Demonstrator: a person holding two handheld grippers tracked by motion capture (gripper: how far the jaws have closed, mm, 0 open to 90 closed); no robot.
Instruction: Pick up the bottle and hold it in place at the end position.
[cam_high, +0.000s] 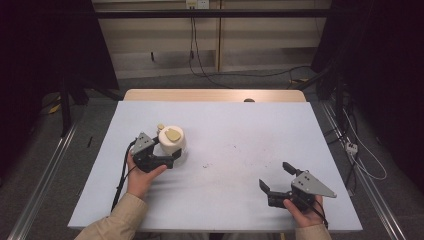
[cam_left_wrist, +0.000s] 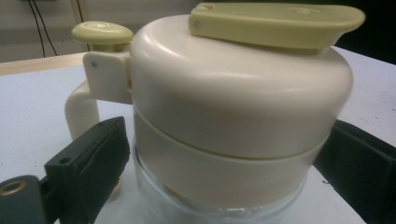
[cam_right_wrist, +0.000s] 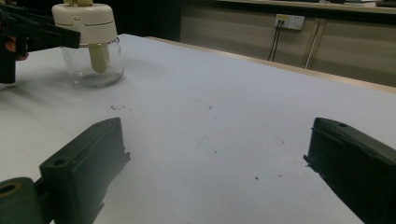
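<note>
Between the left gripper (cam_high: 161, 159) jaws – cream-lidded glass jar (cam_left_wrist: 233, 121), contact unclear, right gripper (cam_high: 277, 178) jaws spread, well apart

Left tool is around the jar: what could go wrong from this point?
The left tool straddles the jar near where the cream lid meets the glass; squeezing there might slip on the glass or grip only the lid. The right tool rests open far across the table, too far to steady the jar.

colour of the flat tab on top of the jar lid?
Pale yellow-green tab, on a cream lid; clearest in the left gripper view.
</note>
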